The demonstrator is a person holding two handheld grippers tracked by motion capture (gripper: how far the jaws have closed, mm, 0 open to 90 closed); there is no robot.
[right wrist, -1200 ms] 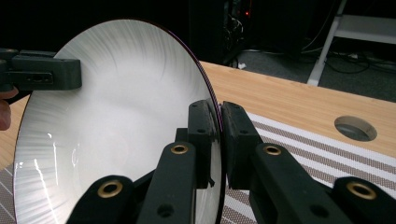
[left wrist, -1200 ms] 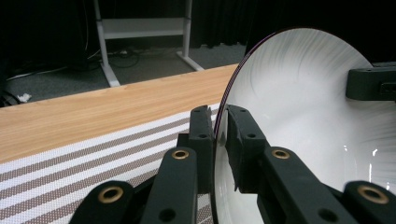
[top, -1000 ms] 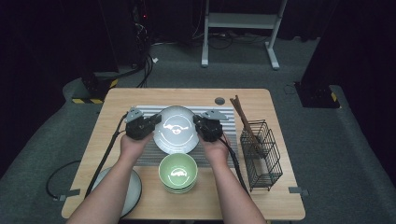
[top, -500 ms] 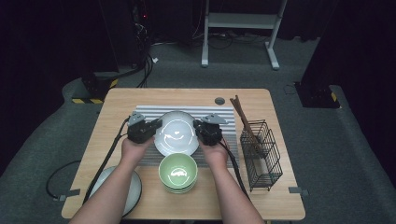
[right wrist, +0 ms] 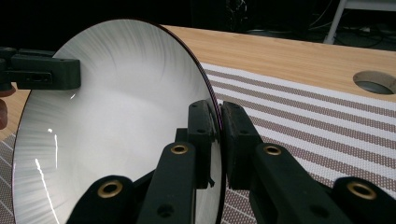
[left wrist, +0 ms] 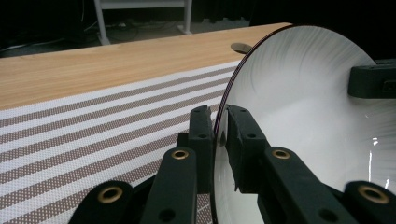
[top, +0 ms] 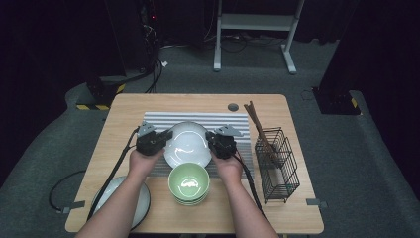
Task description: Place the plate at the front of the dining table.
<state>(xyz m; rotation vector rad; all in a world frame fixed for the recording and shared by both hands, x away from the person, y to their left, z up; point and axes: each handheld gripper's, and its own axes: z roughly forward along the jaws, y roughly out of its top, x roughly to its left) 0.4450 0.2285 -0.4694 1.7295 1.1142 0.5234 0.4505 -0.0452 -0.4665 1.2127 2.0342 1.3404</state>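
Observation:
A white plate point(top: 185, 143) is held above the striped mat point(top: 198, 120) between both grippers. My left gripper point(top: 166, 139) is shut on the plate's left rim, and my right gripper point(top: 212, 141) is shut on its right rim. In the left gripper view the plate point(left wrist: 308, 116) stands on edge with its rim pinched between the two black pads point(left wrist: 201, 135). From the right gripper view the plate point(right wrist: 116, 121) shows the same pinch, with the other gripper's jaw at the far rim. The plate tilts toward the person.
A stack of green bowls point(top: 188, 183) sits just in front of the plate. A grey plate point(top: 141, 201) lies at the table's front left under the left forearm. A black wire basket point(top: 277, 163) with brown chopsticks point(top: 257, 124) stands at the right. A round hole point(top: 233, 107) marks the table's back.
The plate and both grippers have come slightly nearer the person, toward the green bowls. Both grips stay shut on the rim.

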